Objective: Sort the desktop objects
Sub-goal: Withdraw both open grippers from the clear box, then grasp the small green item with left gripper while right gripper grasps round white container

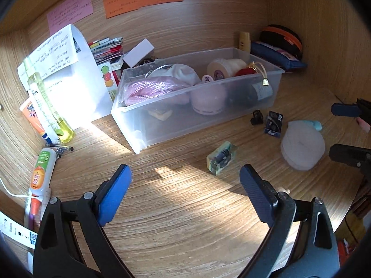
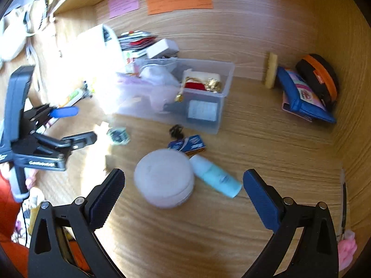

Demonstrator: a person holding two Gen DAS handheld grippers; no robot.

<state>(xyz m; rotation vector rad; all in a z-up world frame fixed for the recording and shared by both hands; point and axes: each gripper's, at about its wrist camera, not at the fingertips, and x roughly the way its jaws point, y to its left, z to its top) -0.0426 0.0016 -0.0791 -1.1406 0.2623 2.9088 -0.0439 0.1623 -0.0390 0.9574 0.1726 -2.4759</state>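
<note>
My left gripper (image 1: 185, 173) is open over bare desk, nothing between its blue pads. Just beyond its right finger lies a small clear green block (image 1: 221, 158). My right gripper (image 2: 183, 173) is open too, its fingers standing either side of a round white pad stack (image 2: 163, 180) and a teal bottle (image 2: 215, 177) without touching them. Behind those lie a blue battery pack (image 2: 189, 144) and a black clip (image 2: 176, 131). A clear plastic bin (image 1: 162, 125) holds pink cord, a white cloth, a round pink case and a dark bottle. The left gripper (image 2: 87, 124) shows beside the green block (image 2: 118, 135).
A blue pencil case (image 2: 299, 99), a black and orange pouch (image 2: 320, 78) and a yellow tube (image 2: 271, 71) sit in the back right corner. A white paper bag (image 1: 76, 81), bottles (image 1: 44, 169) and pens crowd the left side. Wooden walls close in the desk.
</note>
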